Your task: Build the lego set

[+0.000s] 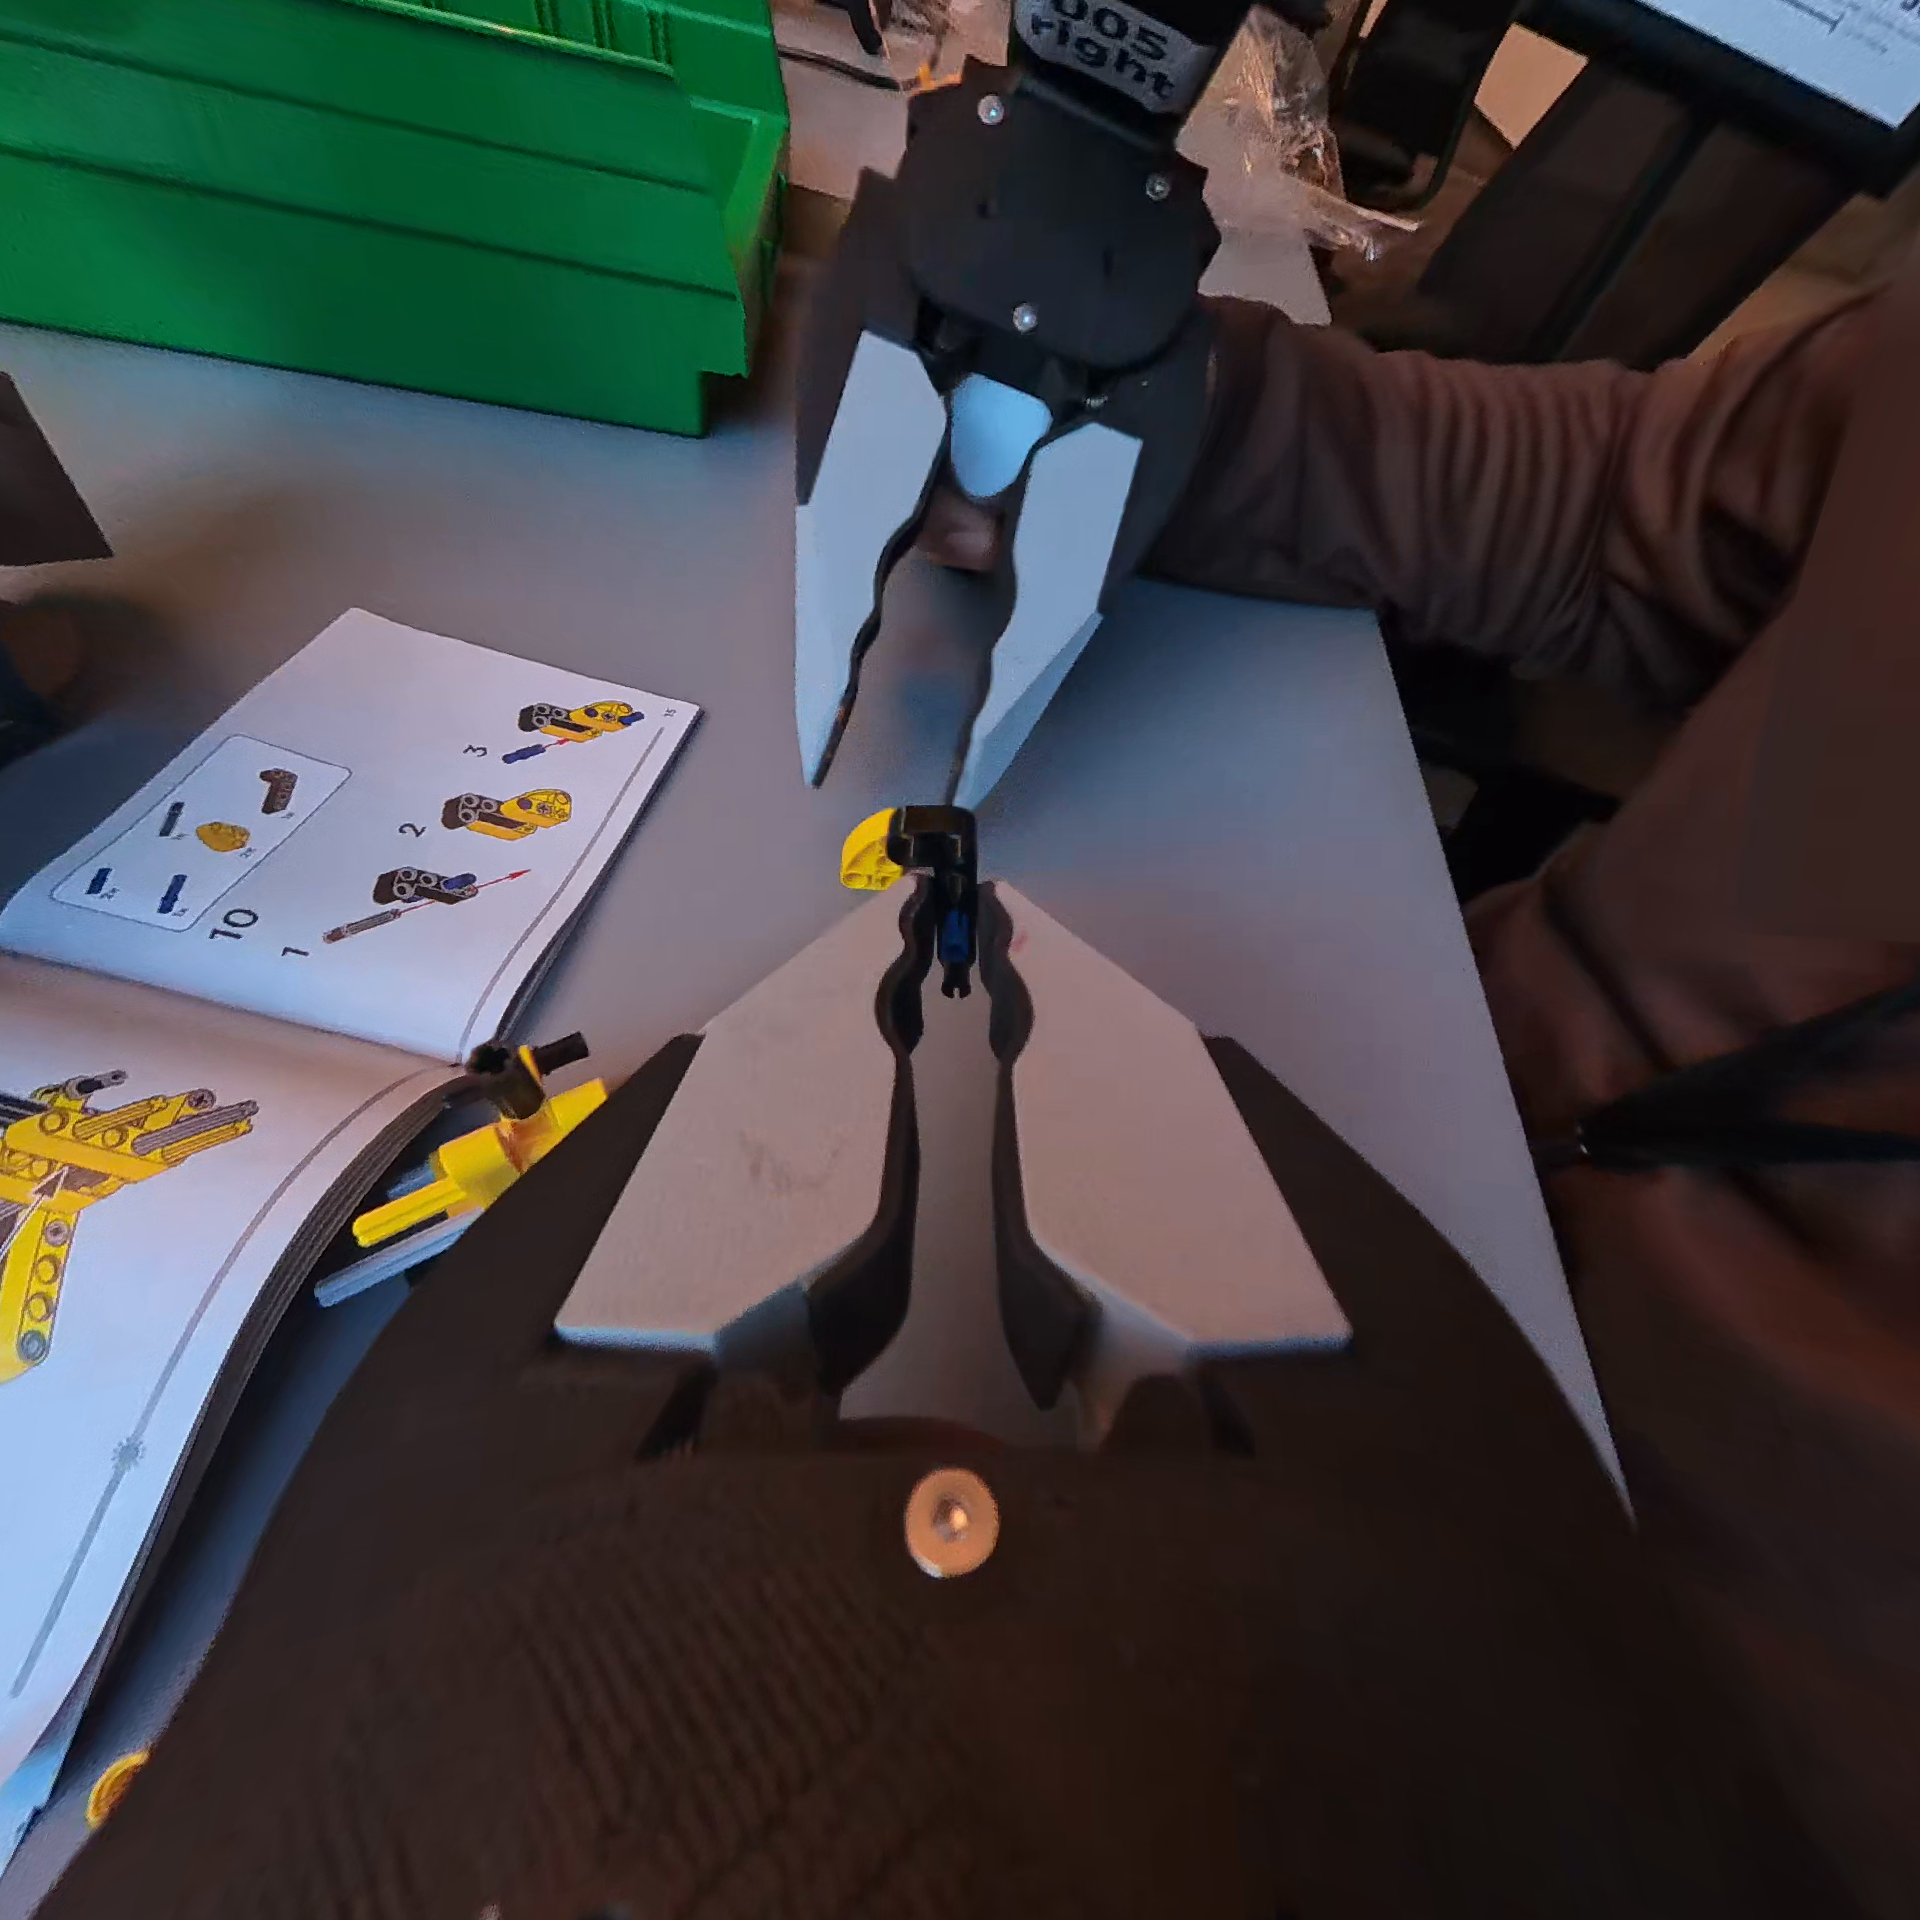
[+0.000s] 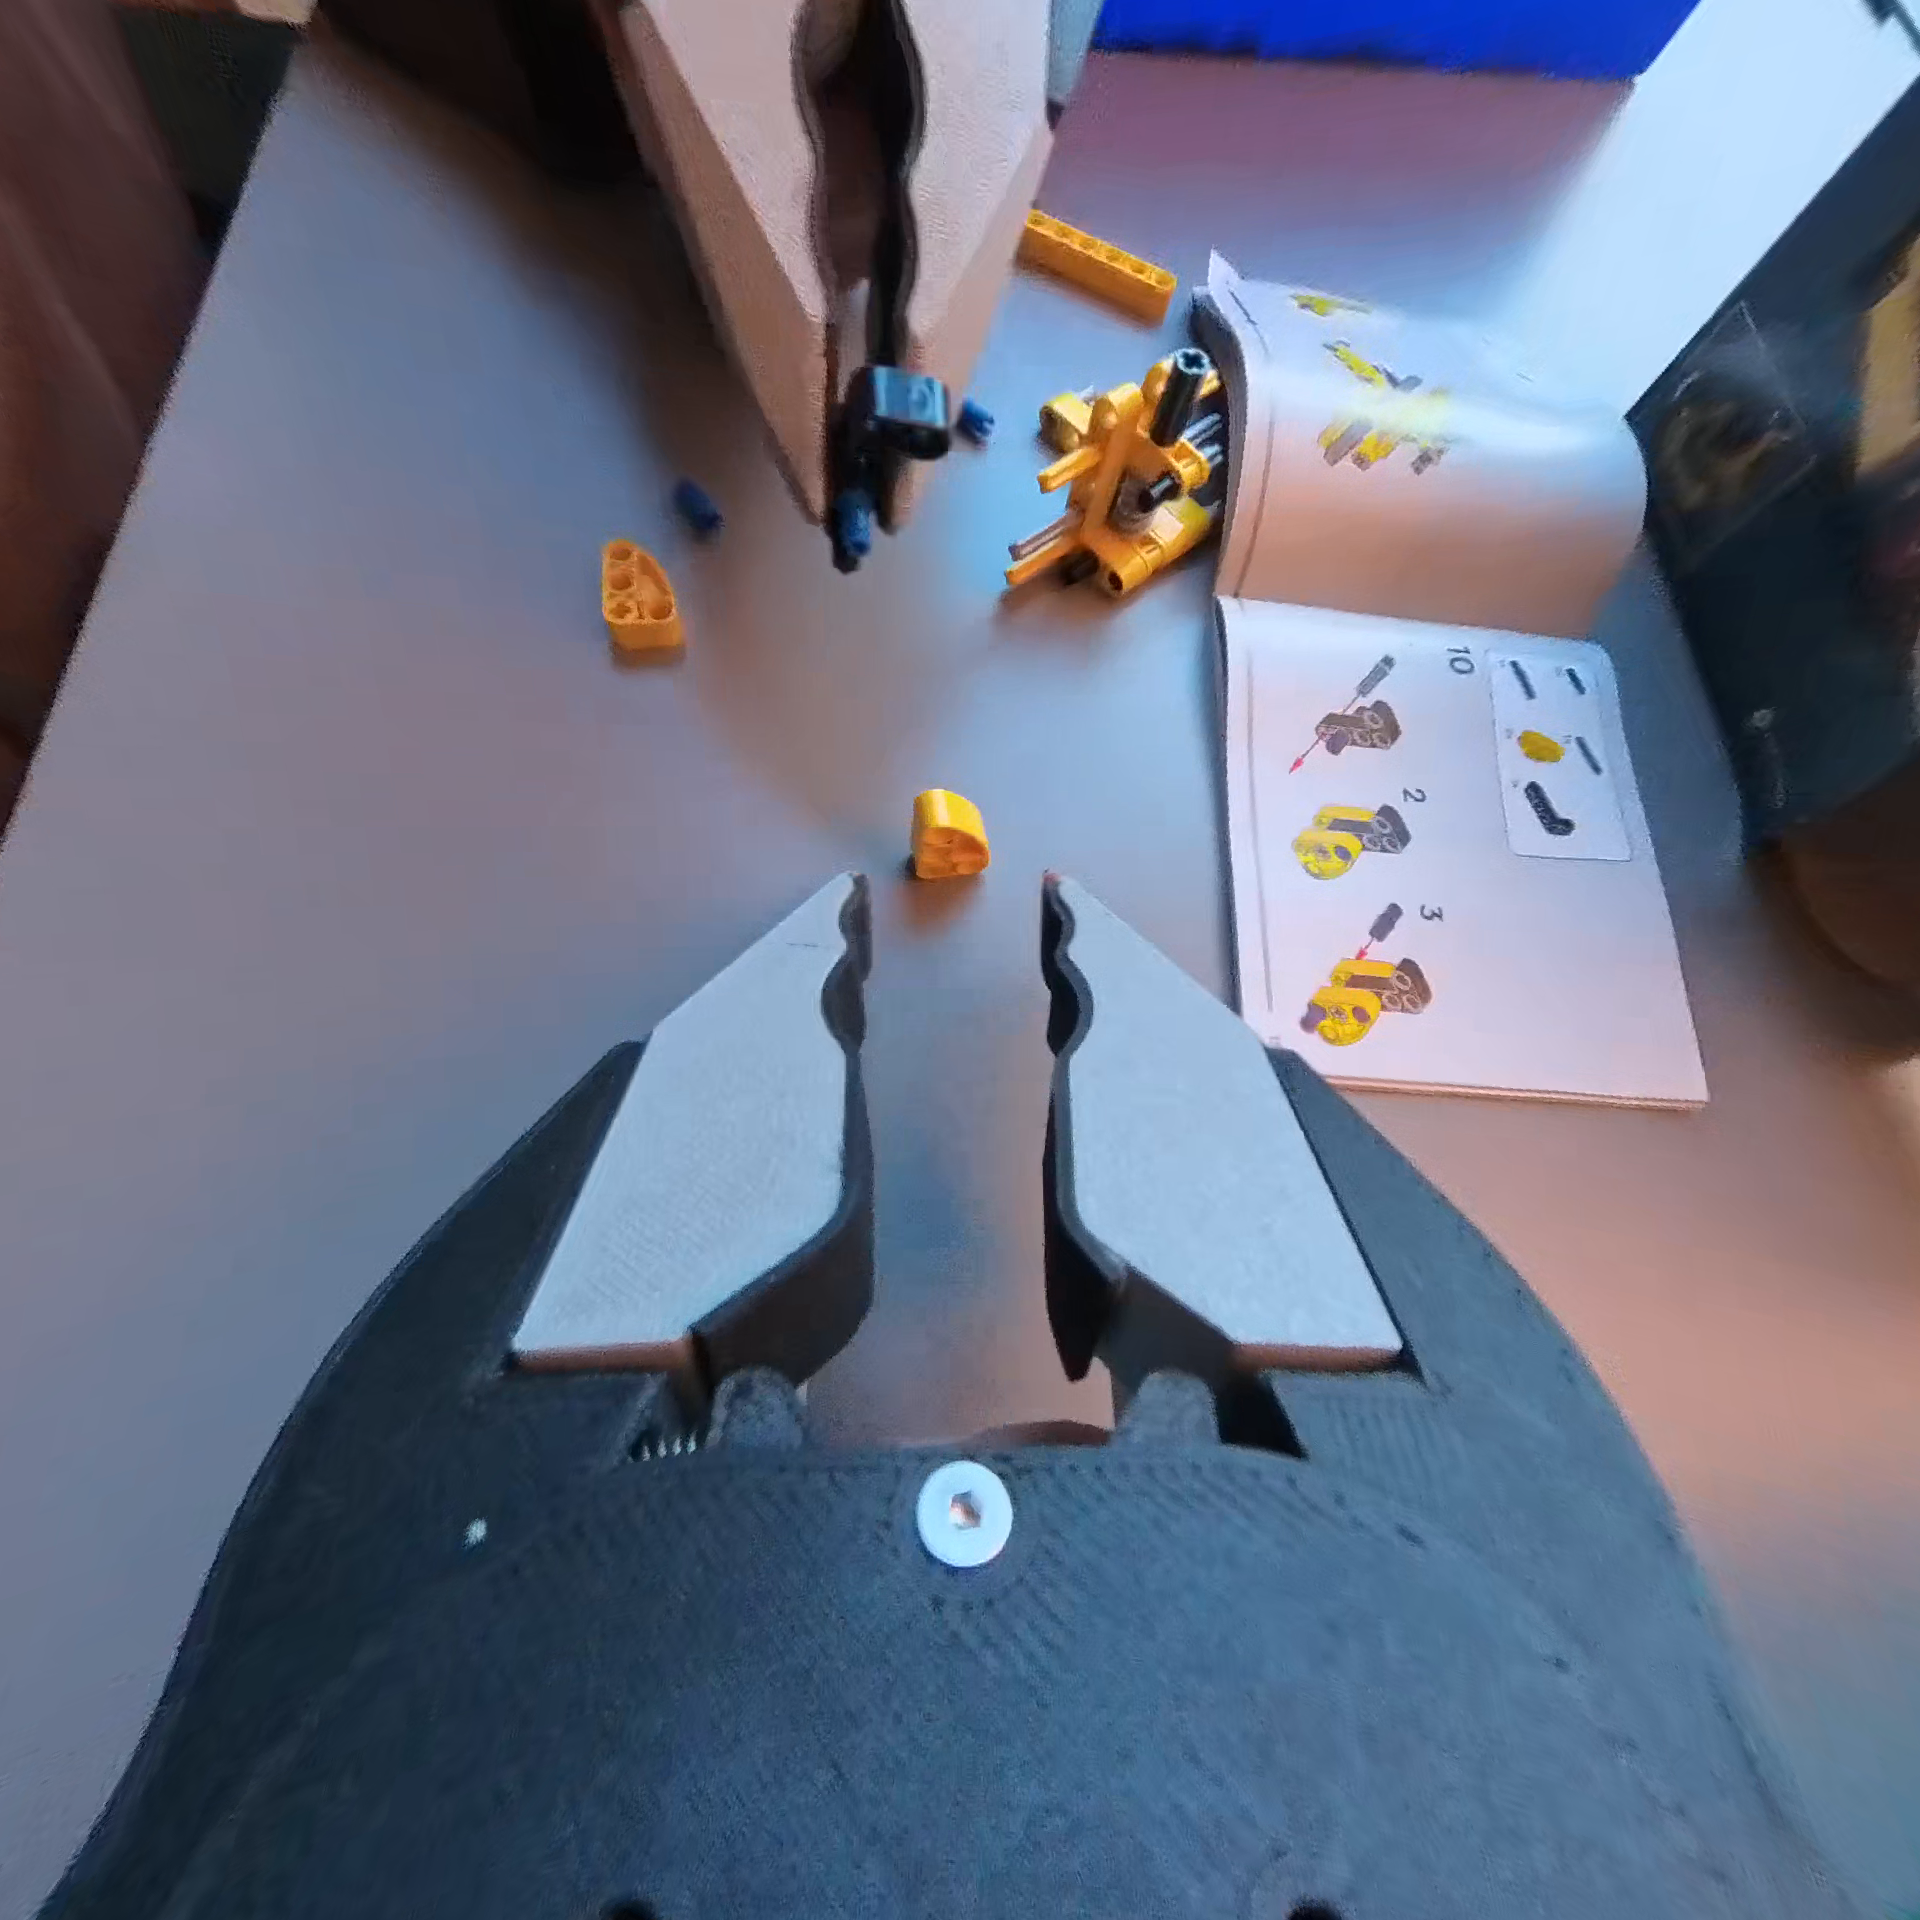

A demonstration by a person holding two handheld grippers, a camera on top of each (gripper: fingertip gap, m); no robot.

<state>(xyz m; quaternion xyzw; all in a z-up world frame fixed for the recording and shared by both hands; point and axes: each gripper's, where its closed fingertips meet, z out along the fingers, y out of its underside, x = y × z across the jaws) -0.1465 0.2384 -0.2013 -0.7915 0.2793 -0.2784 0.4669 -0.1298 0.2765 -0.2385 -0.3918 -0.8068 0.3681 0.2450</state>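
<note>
Left wrist view: the left gripper is clamped on a small black-and-blue pin assembly, with a black angled connector standing out just past the fingertips. A yellow curved piece shows just beside it on the left; whether the two touch cannot be told here. Straight ahead, the right gripper points back at this one with its fingers apart and nothing between them. The instruction booklet lies open to the left, and a yellow partial build sits at its edge.

Right wrist view: the right gripper has its fingers spread, empty. The yellow curved piece lies on the grey table just beyond the tips, apart from the left gripper farther ahead.

These parts look light, rigid and smooth, so likely to skid or twist under a loose pinch. The flat faces of the curved piece seem the safest hold, leaving its holes free for the pin.
</note>
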